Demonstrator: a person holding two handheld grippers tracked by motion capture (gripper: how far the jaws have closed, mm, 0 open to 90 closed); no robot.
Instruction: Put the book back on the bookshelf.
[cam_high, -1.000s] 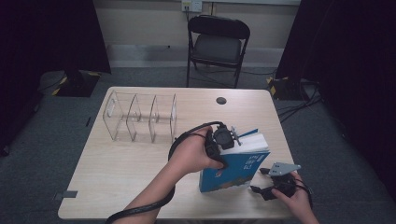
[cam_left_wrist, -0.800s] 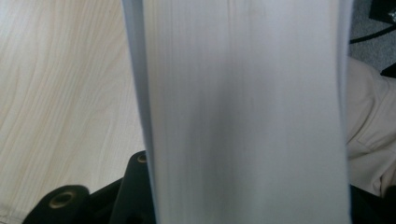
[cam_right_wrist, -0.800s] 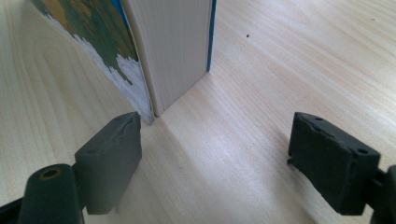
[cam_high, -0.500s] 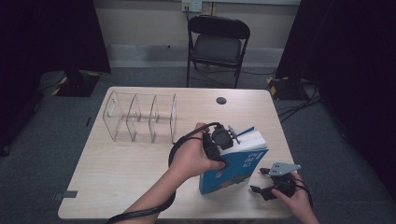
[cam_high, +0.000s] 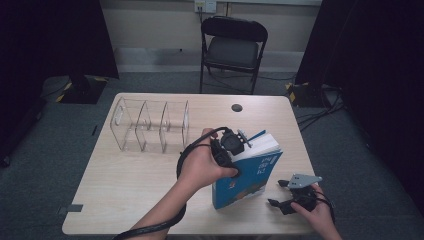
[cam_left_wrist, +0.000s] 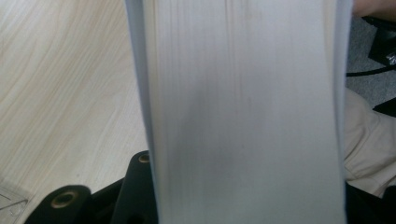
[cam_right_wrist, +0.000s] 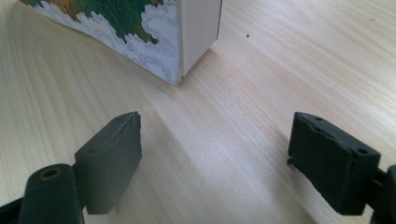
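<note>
Wooden table (cam_high: 125, 175): organizer (cam_high: 150, 125), book (cam_high: 250, 172).

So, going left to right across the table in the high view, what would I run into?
Clear divided organizer → left gripper, shut on the blue book that stands up off the table → right gripper, fingers open, at the near right edge.

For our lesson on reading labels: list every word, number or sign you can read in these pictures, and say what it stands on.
Nothing can be quoted.
Book cover: pale title marks in the high view, too small and blurred to read.
Book corner in the right gripper view: cloud artwork, no lettering.
</note>
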